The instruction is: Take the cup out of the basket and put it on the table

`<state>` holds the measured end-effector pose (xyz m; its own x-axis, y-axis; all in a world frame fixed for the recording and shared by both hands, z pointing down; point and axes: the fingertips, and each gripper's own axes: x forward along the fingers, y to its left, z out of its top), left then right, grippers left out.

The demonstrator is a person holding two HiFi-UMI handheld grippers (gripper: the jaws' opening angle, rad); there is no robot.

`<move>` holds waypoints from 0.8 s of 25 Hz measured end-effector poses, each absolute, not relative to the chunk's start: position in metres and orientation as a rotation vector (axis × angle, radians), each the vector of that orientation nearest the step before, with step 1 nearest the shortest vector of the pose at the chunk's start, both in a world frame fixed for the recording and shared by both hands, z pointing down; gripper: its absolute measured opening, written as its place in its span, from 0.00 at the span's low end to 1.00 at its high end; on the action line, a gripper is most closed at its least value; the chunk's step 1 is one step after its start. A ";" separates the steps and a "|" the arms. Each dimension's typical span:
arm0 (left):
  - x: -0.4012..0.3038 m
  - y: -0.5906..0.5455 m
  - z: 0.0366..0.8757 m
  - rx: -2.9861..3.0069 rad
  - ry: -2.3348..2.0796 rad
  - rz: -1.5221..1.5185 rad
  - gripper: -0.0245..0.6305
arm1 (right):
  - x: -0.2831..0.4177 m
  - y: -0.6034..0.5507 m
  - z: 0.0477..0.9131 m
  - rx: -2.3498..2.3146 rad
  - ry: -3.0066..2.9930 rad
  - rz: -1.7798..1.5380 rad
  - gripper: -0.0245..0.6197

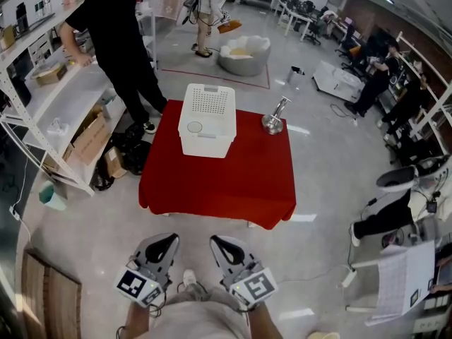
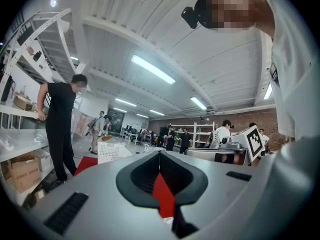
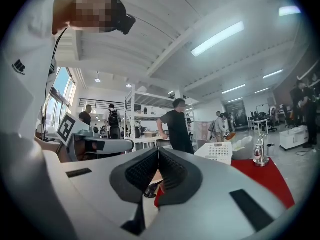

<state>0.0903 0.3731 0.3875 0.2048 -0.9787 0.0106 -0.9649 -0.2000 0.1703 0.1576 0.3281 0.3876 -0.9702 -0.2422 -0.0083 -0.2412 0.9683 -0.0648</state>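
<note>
table [image 1: 212,182], draped in red cloth, lies ahead of both pairs of jaws and well apart from them. white perforated basket [image 1: 209,111] stands on the table's far half, straight ahead of the jaws of the left gripper [image 1: 167,241] and ahead-left of those of the right gripper [image 1: 222,244]. the two grippers are held side by side close to the person's body, short of the table's near edge. each gripper view shows the ribbed pads meeting at their tips: jaws together, nothing between them. a shiny metal stand [image 1: 274,121] sits on the cloth near the basket's right side, ahead-right of the right jaws. the cup [image 1: 195,127], seen as a round white rim, rests inside the basket at its near left corner.
</note>
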 end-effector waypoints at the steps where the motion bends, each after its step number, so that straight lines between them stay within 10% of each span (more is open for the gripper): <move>1: 0.088 0.370 0.388 2.328 -1.888 -0.149 0.05 | 0.155 0.326 0.388 -0.388 3.102 -0.097 0.05; 20: 0.054 0.292 0.395 2.252 -1.932 -0.148 0.05 | 0.122 0.244 0.386 -0.317 3.105 -0.100 0.05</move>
<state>0.0545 0.2922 0.3950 0.1555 -0.9872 0.0355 -0.9703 -0.1459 0.1930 0.1224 0.2443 0.3855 -0.9792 -0.2027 -0.0121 -0.2015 0.9773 -0.0656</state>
